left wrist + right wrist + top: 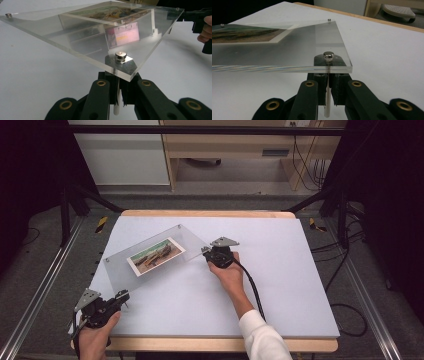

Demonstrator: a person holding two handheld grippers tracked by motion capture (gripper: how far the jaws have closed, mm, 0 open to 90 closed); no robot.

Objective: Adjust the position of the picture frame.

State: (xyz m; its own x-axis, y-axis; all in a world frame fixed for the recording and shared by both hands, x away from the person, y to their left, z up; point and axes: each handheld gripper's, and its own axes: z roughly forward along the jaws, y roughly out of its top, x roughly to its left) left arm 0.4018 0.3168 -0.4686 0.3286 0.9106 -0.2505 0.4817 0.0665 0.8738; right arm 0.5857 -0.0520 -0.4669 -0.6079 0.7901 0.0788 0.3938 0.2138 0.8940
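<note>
A clear acrylic photo frame (pixel 187 240) with a landscape photo (pixel 156 256) in its middle hangs tilted above the white table (pixel 280 285). My left gripper (pixel 122 295) grips it at the near left corner. In the left gripper view the jaws (pixel 117 83) are shut on a white post (pixel 117 108) under the corner's metal stud (pixel 120 56). My right gripper (pixel 206 251) holds the right corner. There its jaws (pixel 327 82) are shut on another white post (pixel 326 105) below a stud (pixel 328 55). The photo (pixel 244 33) lies farther along the plate (pixel 312 42).
The table's wooden edge (pixel 210 213) runs along the far side, with black rig posts (pixel 65 205) at both back corners. Cables (pixel 345 265) trail on the floor to the right. A white round base (pixel 398 10) stands beyond the table.
</note>
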